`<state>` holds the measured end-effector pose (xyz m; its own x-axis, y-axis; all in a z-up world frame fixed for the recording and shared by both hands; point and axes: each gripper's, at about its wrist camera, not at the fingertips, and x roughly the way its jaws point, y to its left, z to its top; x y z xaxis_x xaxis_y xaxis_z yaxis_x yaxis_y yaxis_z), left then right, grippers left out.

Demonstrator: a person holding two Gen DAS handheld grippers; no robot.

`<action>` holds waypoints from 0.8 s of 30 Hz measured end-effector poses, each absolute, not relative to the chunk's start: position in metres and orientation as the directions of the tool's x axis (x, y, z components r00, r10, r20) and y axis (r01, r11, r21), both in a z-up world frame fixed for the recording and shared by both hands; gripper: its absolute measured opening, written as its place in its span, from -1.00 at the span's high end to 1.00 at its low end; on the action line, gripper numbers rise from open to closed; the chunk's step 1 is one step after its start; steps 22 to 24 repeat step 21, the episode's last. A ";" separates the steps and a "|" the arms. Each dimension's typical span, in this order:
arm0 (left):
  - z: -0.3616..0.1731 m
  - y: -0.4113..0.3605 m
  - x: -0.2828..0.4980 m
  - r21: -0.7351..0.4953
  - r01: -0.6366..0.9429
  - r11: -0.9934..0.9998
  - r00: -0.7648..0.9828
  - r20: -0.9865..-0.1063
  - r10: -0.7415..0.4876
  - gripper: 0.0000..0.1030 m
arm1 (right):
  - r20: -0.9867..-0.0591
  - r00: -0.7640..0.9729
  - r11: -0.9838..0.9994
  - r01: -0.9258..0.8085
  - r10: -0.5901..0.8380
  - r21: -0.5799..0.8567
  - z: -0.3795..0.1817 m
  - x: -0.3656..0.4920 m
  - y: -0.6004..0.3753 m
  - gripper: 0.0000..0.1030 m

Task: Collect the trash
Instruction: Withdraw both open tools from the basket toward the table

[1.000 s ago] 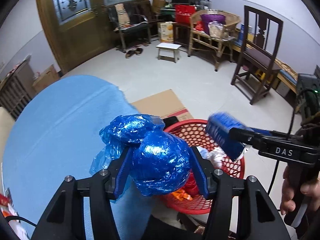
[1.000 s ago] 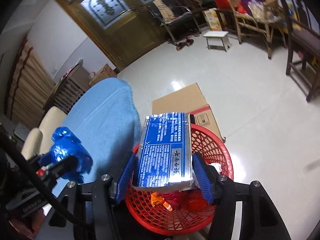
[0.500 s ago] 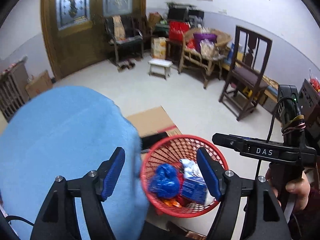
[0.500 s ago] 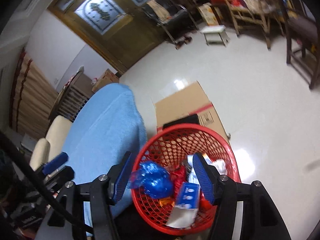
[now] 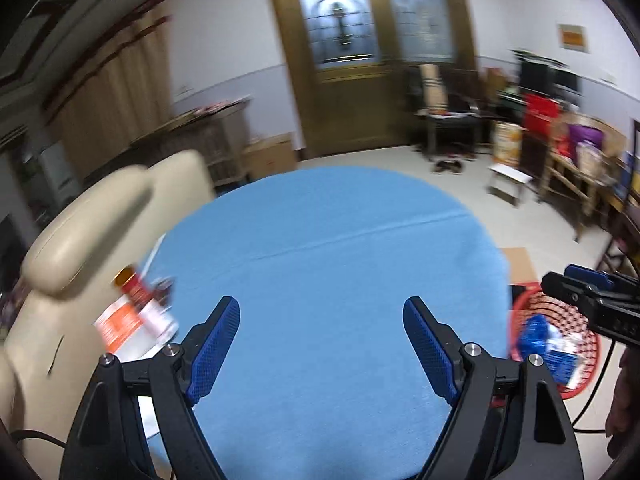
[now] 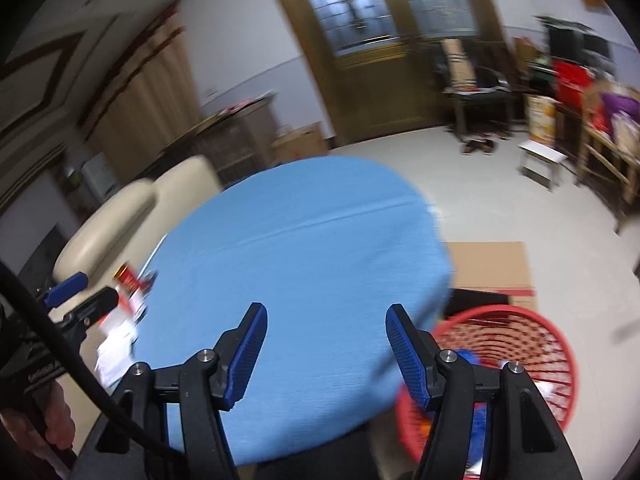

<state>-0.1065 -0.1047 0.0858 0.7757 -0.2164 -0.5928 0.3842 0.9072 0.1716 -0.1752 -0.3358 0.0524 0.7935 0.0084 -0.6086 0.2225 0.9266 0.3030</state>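
Observation:
My left gripper [image 5: 322,346] is open and empty above the round blue table [image 5: 328,264]. My right gripper [image 6: 324,350] is open and empty over the table's right part [image 6: 304,256]. The red mesh basket [image 6: 532,328] stands on the floor right of the table, holding a crumpled blue bag [image 5: 534,330] and a blue packet [image 5: 562,360]. In the left wrist view the basket [image 5: 528,308] is at the right edge. A red and white wrapper [image 5: 138,308] lies at the table's left edge; it also shows in the right wrist view [image 6: 130,284].
A cream chair [image 5: 80,248] stands left of the table. Flat cardboard [image 6: 488,268] lies on the floor behind the basket. A wooden door [image 5: 360,56], a white stool [image 5: 510,180] and cluttered furniture are far back. The other gripper shows at the right [image 5: 588,292].
Both grippers dropped their trash, the blue bag and the blue packet, into the red basket, opened, and swung left from the basket to face the blue table.

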 end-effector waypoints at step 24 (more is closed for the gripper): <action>0.066 -0.025 -0.071 0.085 0.244 0.966 0.781 -0.608 -0.144 -0.64 | -0.663 0.745 0.982 0.071 0.065 0.176 0.050 -0.099 -0.223 -0.29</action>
